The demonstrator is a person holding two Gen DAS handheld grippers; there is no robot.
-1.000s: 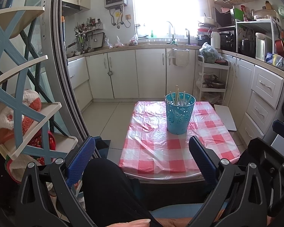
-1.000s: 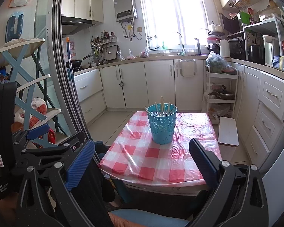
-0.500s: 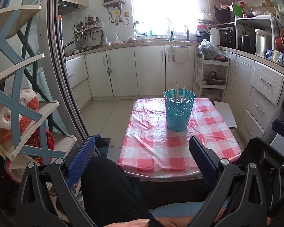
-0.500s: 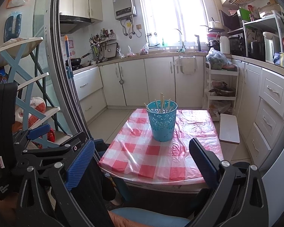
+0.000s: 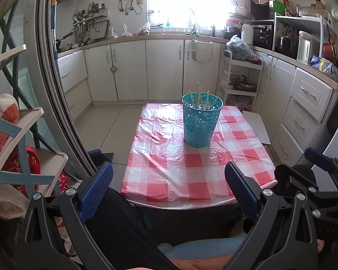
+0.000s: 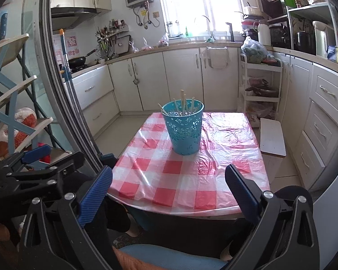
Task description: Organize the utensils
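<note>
A teal perforated cup (image 5: 202,123) is standing upright toward the far middle of the table (image 5: 180,171) with its red-checked plastic cover, holding pale sticks (image 5: 198,95), probably chopsticks, though they are too small to tell. The left gripper (image 5: 169,187) and right gripper (image 6: 168,187) are hovering short of the near edge, fingers spread wide and gripping nothing. A white board (image 6: 272,137) is lying just beside the table, and a dark trouser leg (image 5: 128,231) is filling the foreground.
</note>
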